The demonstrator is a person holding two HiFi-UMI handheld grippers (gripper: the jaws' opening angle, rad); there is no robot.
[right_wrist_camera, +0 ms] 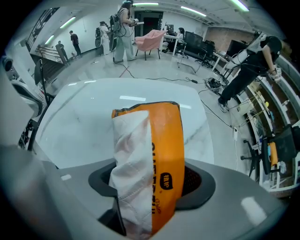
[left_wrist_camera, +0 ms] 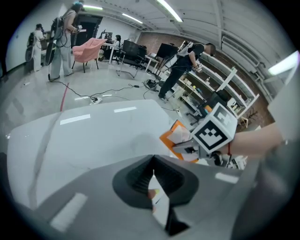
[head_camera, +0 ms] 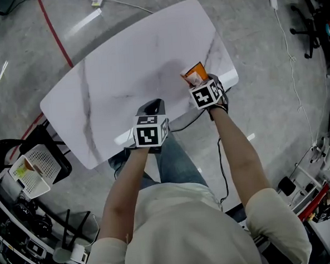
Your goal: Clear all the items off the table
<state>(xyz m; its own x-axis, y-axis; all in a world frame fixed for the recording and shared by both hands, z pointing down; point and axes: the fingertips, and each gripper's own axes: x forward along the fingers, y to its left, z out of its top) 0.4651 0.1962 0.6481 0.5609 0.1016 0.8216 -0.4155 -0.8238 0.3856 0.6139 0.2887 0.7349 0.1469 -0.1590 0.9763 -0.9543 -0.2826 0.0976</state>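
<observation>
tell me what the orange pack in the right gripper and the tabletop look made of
Orange pack: looks like thin glossy plastic film with printed lettering, around soft quilted white tissue paper. Tabletop: white with grey veins and glare streaks, so polished marble or a marble-look laminate, unclear which.

Table (head_camera: 122, 70): glossy white marble-look. Tissue pack (right_wrist_camera: 164, 154): shiny orange plastic wrap, quilted white paper. Thin packet (left_wrist_camera: 159, 203): smooth.

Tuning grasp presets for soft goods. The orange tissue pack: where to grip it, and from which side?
Probably across the thin dimension, near one end, coming from above. The orange tissue pack is soft and flattish, so its narrow side fits between the jaws and gives under the pads. The right gripper holds it this way now: one pad on the white tissue side, the other on the orange wrap.
</observation>
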